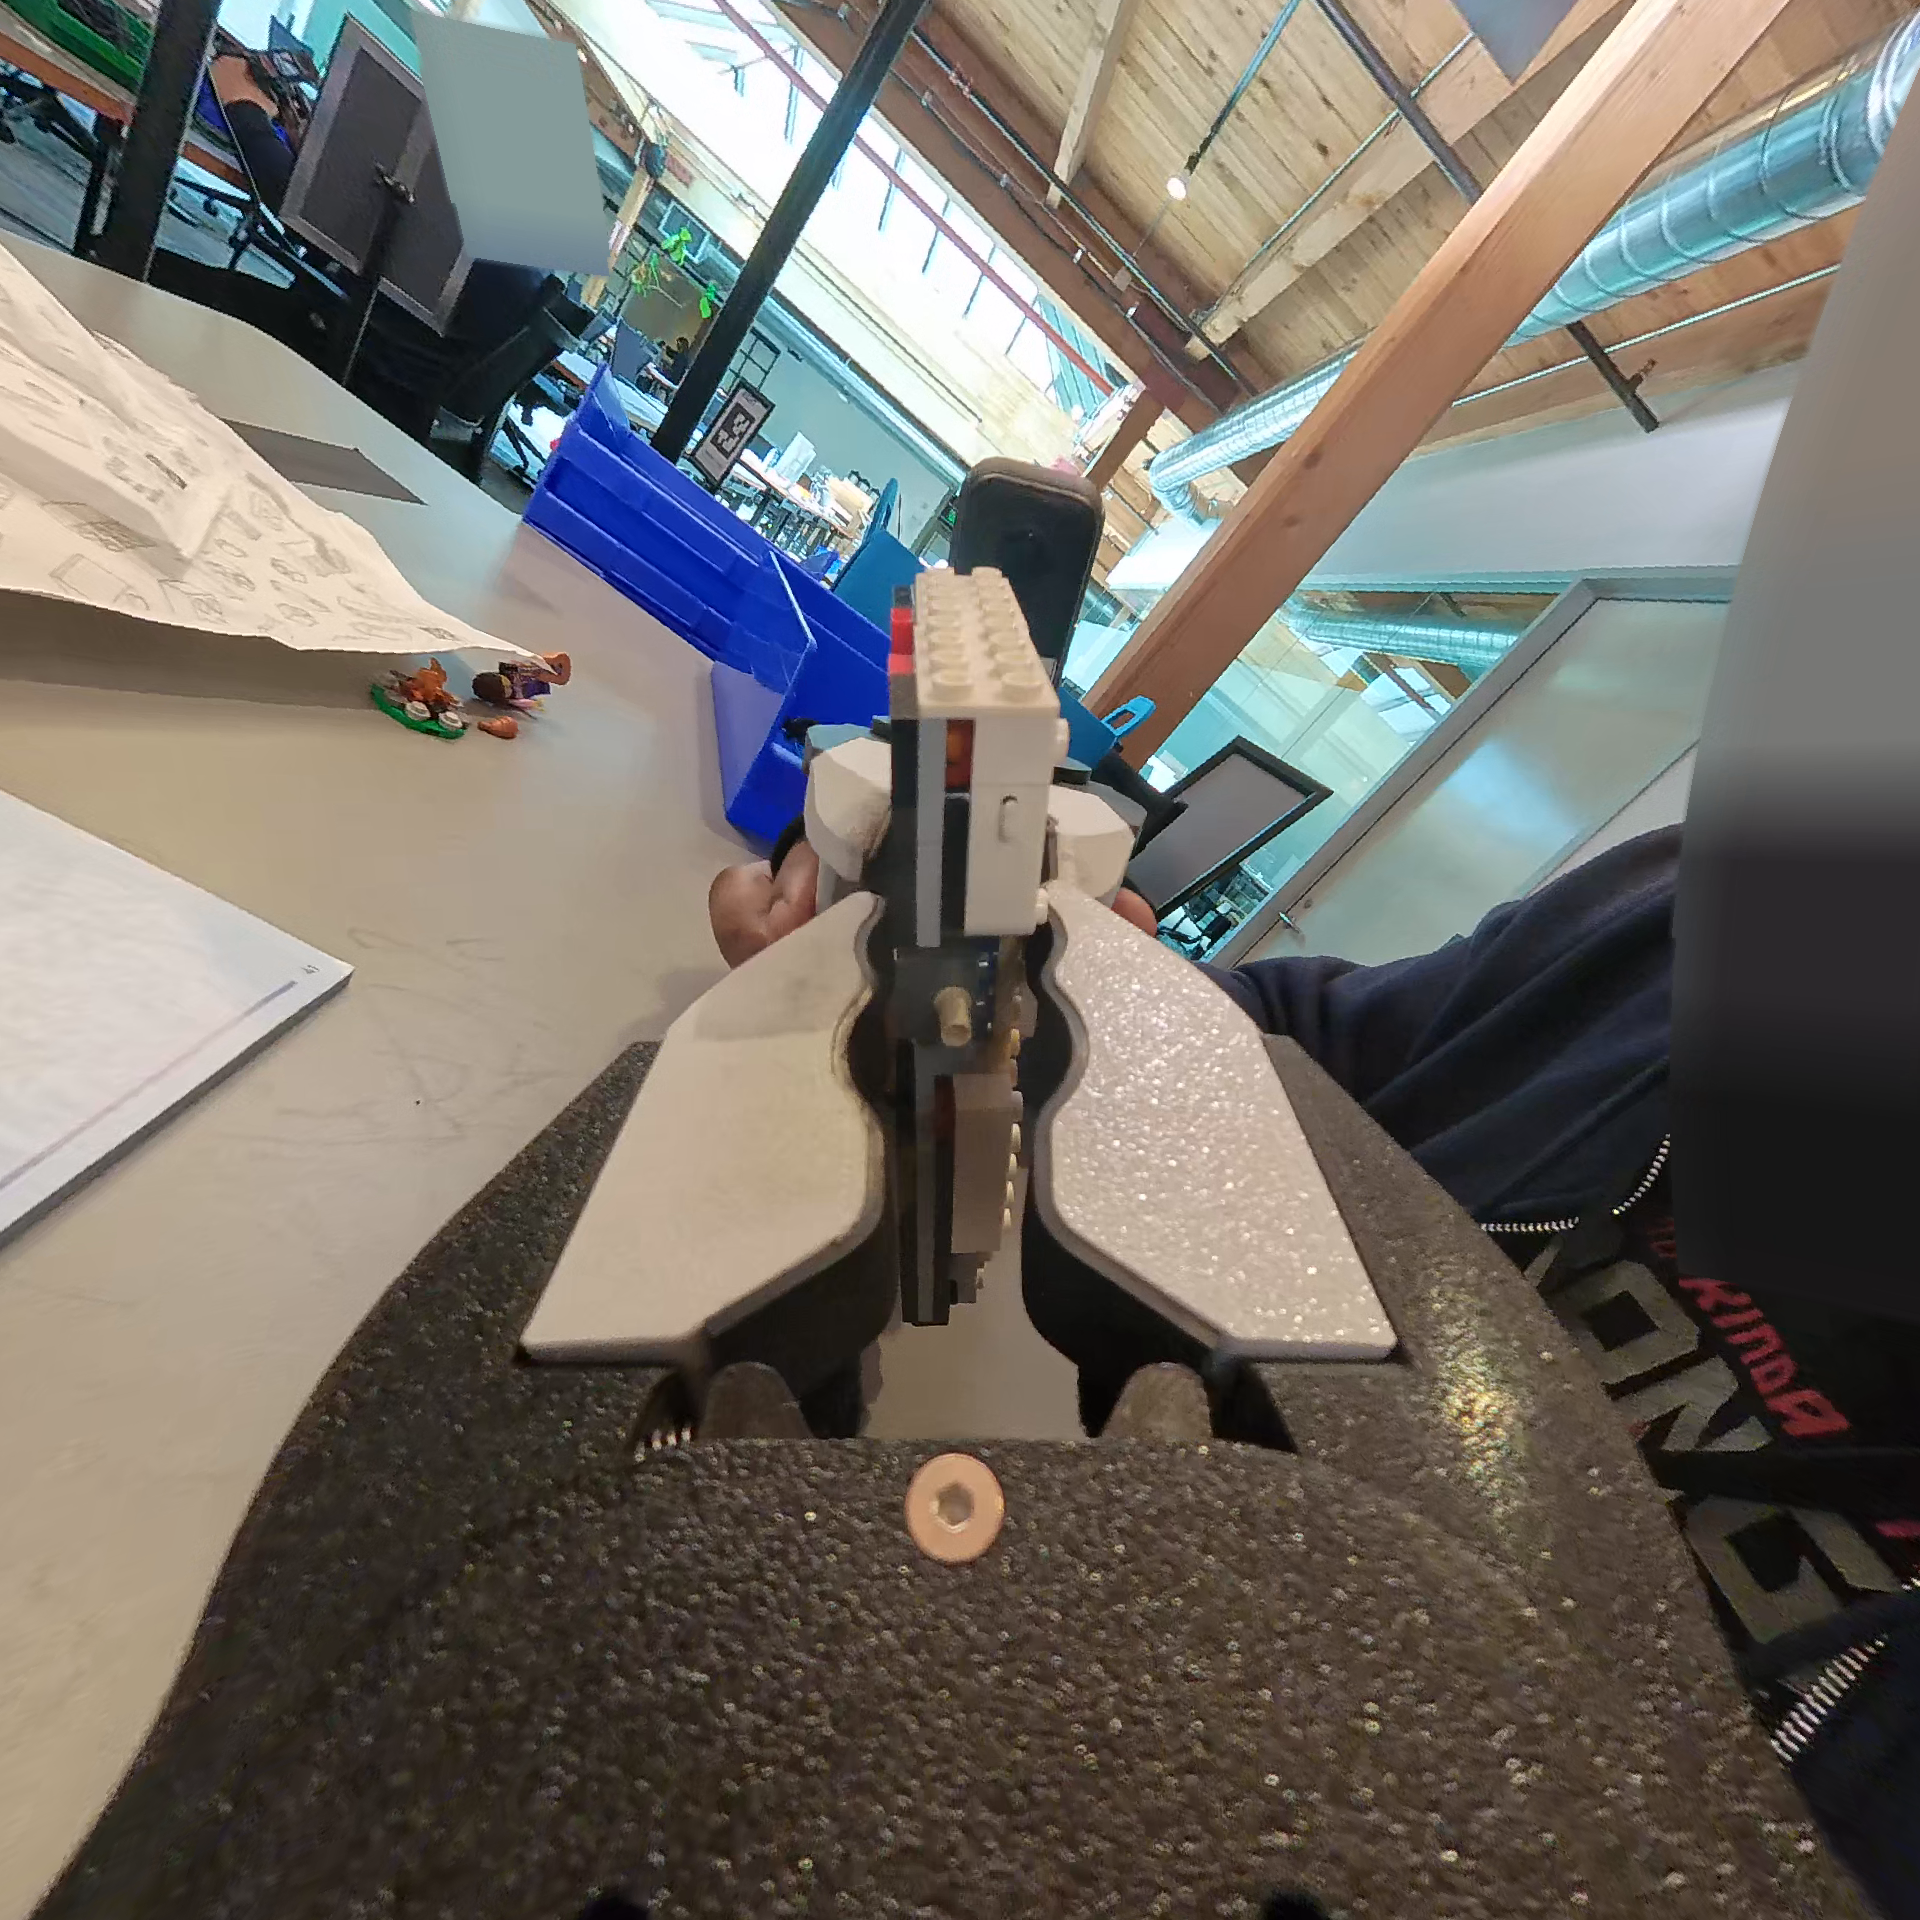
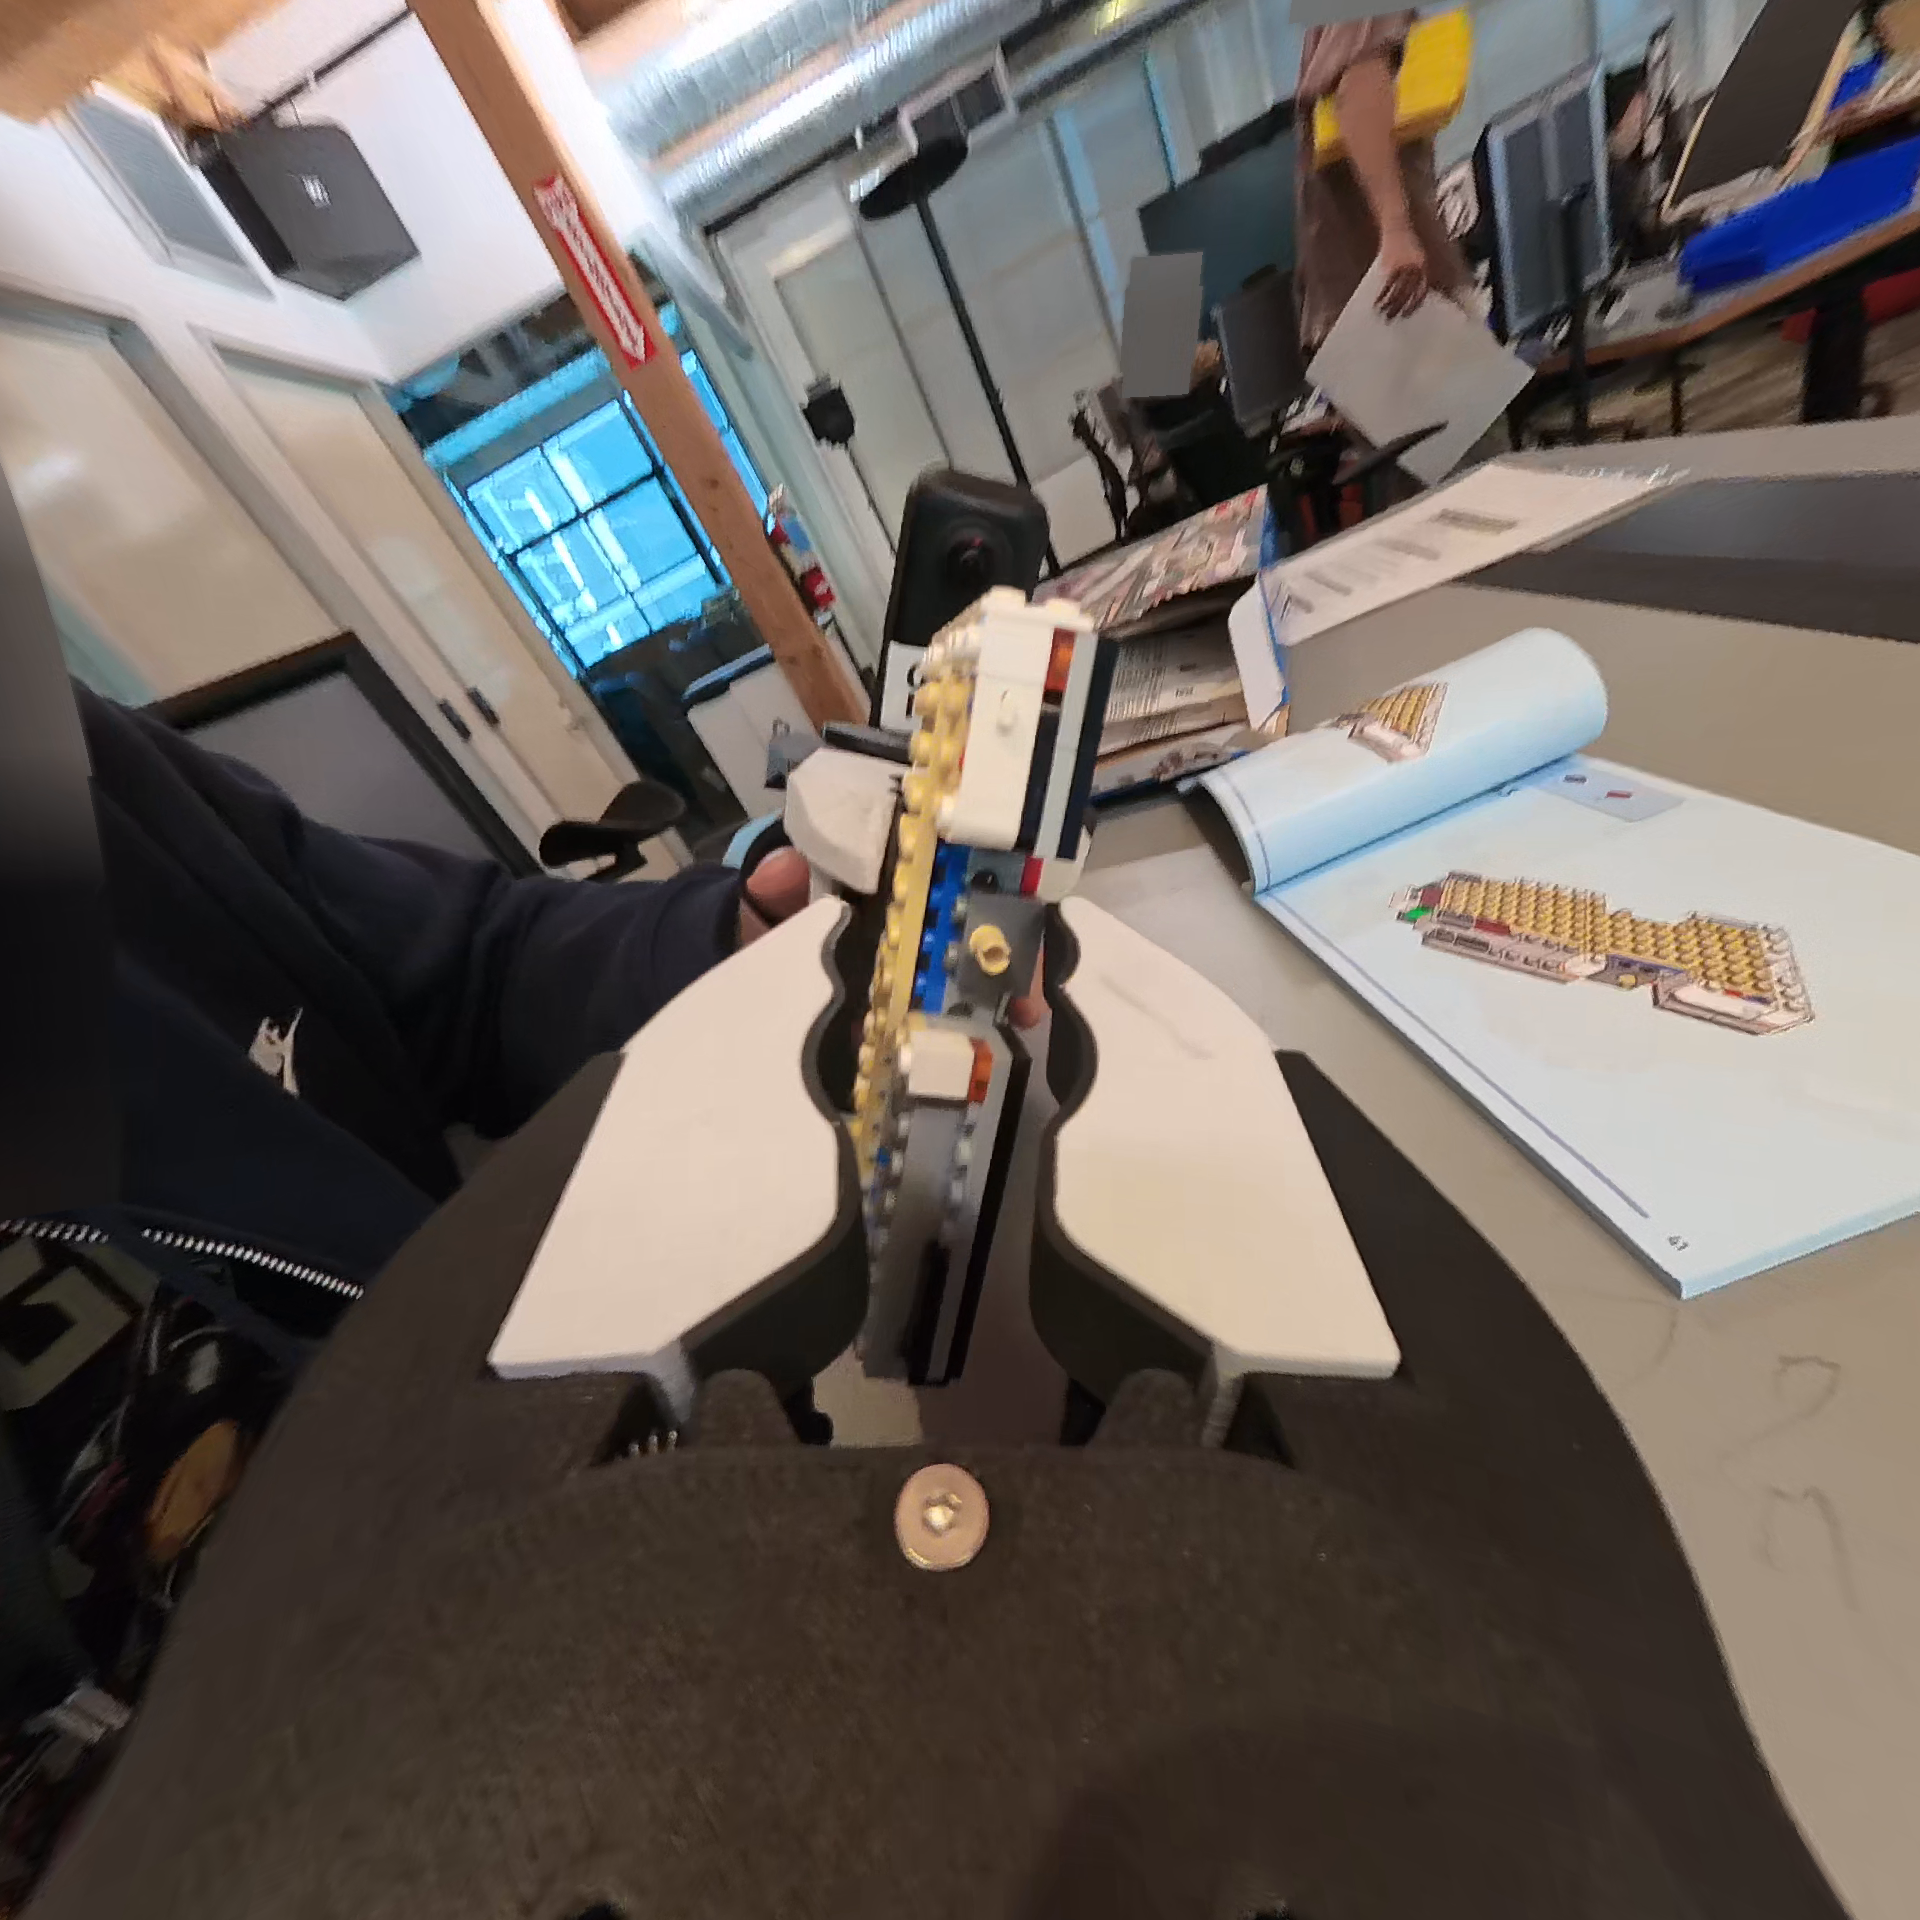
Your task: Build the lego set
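A long brick-built model (image 1: pixel 982 748) of white, grey, navy and tan pieces hangs in the air between my two grippers, which face each other. My left gripper (image 1: pixel 961 914) is shut on one end, and both pads press its sides. In the right wrist view the model (image 2: pixel 1013 748) runs between the fingers of my right gripper (image 2: pixel 951 909). The right jaws stand open, with a slim gap on each side of the model. The left gripper's white fingertip (image 2: pixel 831 821) presses the tan studded plate at the far end. The right gripper's fingertips (image 1: pixel 847 821) flank the model.
The grey table (image 1: pixel 468 883) carries printed sheets (image 1: pixel 156 499), a booklet (image 1: pixel 104 997), small toy figures (image 1: pixel 468 691) and blue bins (image 1: pixel 665 530). An open instruction booklet (image 2: pixel 1558 987) lies to the right. A dark-sleeved arm (image 1: pixel 1507 1039) is close by. A person (image 2: pixel 1371 156) stands far back. The grippers are tip to tip, or close to it.
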Available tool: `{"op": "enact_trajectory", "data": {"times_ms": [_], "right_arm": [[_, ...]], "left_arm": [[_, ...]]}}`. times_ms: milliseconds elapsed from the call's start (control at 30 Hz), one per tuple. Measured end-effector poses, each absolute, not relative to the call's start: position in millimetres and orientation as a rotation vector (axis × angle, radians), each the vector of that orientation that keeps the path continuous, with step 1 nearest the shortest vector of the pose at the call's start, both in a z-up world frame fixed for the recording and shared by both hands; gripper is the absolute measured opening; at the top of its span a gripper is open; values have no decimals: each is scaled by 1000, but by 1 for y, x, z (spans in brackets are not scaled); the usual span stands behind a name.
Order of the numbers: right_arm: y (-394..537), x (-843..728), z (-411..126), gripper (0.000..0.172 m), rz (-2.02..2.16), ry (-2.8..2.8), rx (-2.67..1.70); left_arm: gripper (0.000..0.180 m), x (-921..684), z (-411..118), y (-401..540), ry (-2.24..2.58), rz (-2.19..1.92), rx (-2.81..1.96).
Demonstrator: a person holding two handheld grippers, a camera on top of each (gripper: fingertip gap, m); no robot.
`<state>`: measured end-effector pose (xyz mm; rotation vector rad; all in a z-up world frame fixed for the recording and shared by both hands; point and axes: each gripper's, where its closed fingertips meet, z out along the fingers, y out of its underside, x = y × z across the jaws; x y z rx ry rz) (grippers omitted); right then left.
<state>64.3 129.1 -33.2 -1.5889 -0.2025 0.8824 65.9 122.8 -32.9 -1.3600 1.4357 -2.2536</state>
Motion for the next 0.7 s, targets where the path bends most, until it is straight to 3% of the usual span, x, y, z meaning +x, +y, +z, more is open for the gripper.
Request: {"op": "enact_trajectory", "data": {"times_ms": [700], "right_arm": [[121,49,-29,23,805,-340,-1585]], "left_arm": [[24,54,-19,115,1469,-2266,-1069]]}}
